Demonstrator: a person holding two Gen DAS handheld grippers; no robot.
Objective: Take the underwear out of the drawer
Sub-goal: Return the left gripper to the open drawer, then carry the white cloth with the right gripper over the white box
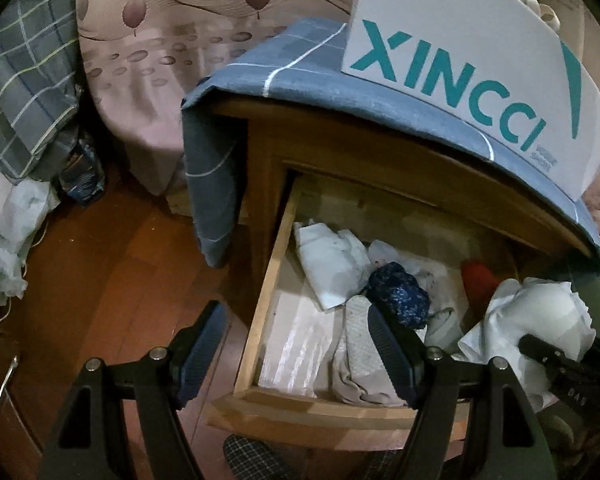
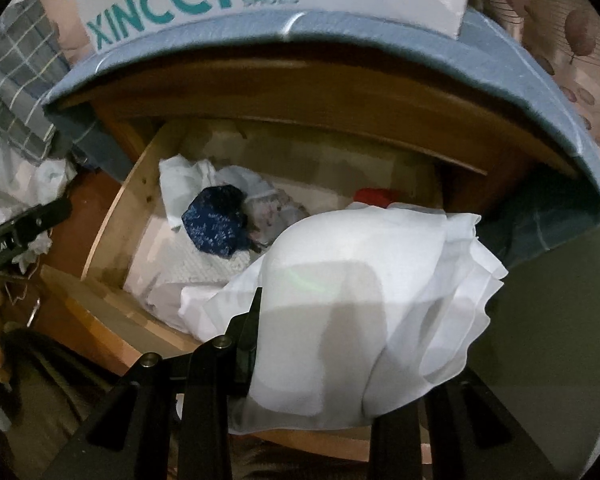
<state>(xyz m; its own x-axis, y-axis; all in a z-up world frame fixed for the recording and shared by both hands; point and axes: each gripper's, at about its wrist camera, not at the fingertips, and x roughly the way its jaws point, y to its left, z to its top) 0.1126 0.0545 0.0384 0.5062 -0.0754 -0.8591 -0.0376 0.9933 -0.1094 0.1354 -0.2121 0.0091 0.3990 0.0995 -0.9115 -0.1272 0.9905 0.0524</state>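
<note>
We have the right tool (image 2: 300,344) clamped on white underwear (image 2: 364,280), lifted above the open drawer (image 1: 260,308); left tool (image 1: 296,356) spread, empty. Remaining: carry it clear.

Left gripper (image 1: 296,354): jaws stand wide apart, nothing between the pads. Pointed steeply downward. In the left wrist view the two blue-padded fingers (image 1: 392,360) rise from 6 o'clock, one toward 11, the other toward 1. It also shows at 9 o'clock in the right wrist view.

Right gripper (image 2: 300,340): jaws closed, pinching white underwear (image 2: 360,280) that drapes over and hides most of both fingers. Pointed steeply downward. It enters the left wrist view at 4 o'clock.
</note>
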